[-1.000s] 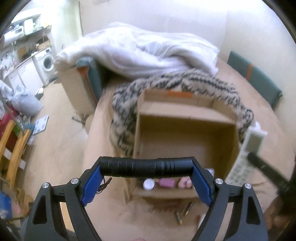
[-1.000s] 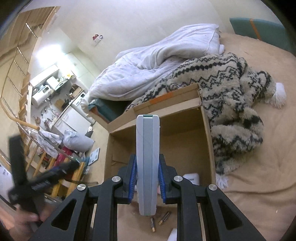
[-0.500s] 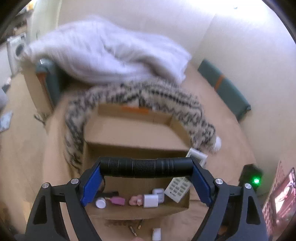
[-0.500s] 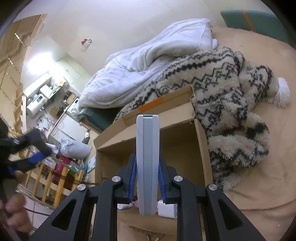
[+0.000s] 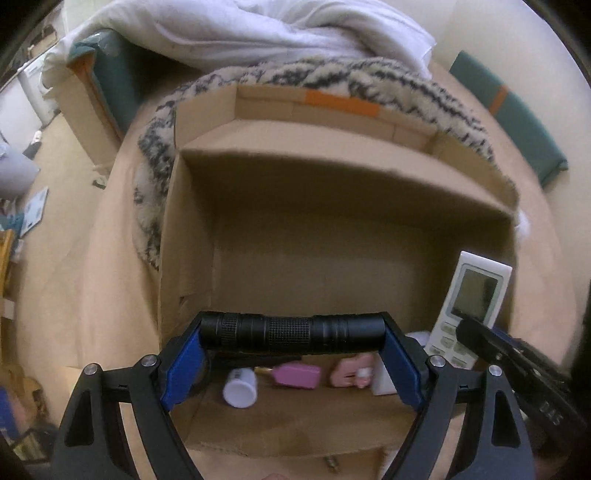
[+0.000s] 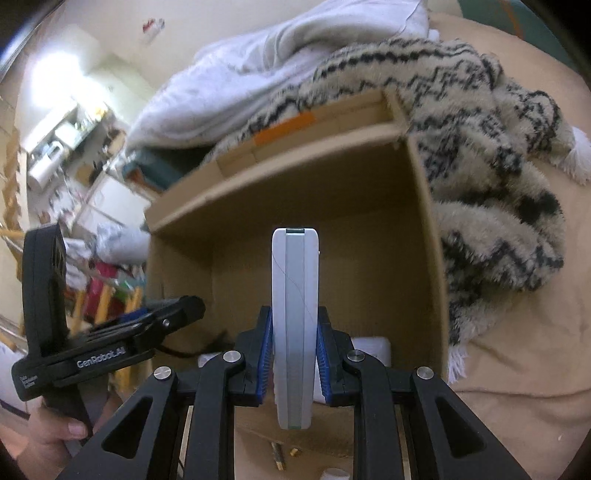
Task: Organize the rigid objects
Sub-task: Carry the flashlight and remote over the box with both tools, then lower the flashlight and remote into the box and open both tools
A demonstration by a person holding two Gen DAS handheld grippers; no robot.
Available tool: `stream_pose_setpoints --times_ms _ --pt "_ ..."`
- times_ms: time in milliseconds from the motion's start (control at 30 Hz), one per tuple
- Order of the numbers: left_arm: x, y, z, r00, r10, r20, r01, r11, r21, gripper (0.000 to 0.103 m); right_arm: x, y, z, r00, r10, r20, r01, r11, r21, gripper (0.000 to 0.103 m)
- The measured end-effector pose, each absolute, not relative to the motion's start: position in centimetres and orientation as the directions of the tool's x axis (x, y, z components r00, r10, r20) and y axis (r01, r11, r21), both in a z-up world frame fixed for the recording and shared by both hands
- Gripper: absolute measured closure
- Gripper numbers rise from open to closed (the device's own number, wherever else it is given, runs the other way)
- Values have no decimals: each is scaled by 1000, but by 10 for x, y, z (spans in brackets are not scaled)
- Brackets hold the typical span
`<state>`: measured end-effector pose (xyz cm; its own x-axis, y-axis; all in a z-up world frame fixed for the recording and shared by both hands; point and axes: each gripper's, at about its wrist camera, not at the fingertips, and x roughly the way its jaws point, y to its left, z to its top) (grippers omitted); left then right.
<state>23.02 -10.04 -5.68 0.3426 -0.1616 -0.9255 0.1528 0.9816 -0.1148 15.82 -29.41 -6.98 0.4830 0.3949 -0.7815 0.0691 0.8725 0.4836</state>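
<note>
My left gripper [image 5: 291,334] is shut on a black flashlight [image 5: 291,334], held crosswise over the near edge of an open cardboard box [image 5: 192,229]. My right gripper [image 6: 294,343] is shut on a white remote control [image 6: 294,295], held on edge over the same box [image 6: 428,236]. The remote [image 5: 474,295] shows in the left wrist view inside the box's right side, with the right gripper's finger [image 5: 517,362] on it. The left gripper [image 6: 122,343] shows at the left in the right wrist view. In the box lie a white bottle [image 5: 240,387], a pink item [image 5: 297,374] and a white block [image 5: 382,382].
A black-and-cream knitted blanket [image 6: 491,155] lies around the back and right of the box, with a white duvet [image 5: 240,33] behind it. Small brass items [image 6: 280,456] lie on the tan surface in front of the box. A green cushion [image 5: 517,110] lies far right.
Both grippers have moved in closer over the box, which now fills both views. The remote now hangs inside the box's right side. Both grips are unchanged.
</note>
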Motion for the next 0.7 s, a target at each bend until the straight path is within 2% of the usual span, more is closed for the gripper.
stream_pose_setpoints --times_ms 400,700 --pt "232 -116 -90 352 -31 -935 194 980 41 18 162 -289 -87 417 364 -833 106 890 442 80" --pt "237 -121 -95 353 4 -936 185 980 74 17 165 -284 -83 433 323 -841 92 913 398 79"
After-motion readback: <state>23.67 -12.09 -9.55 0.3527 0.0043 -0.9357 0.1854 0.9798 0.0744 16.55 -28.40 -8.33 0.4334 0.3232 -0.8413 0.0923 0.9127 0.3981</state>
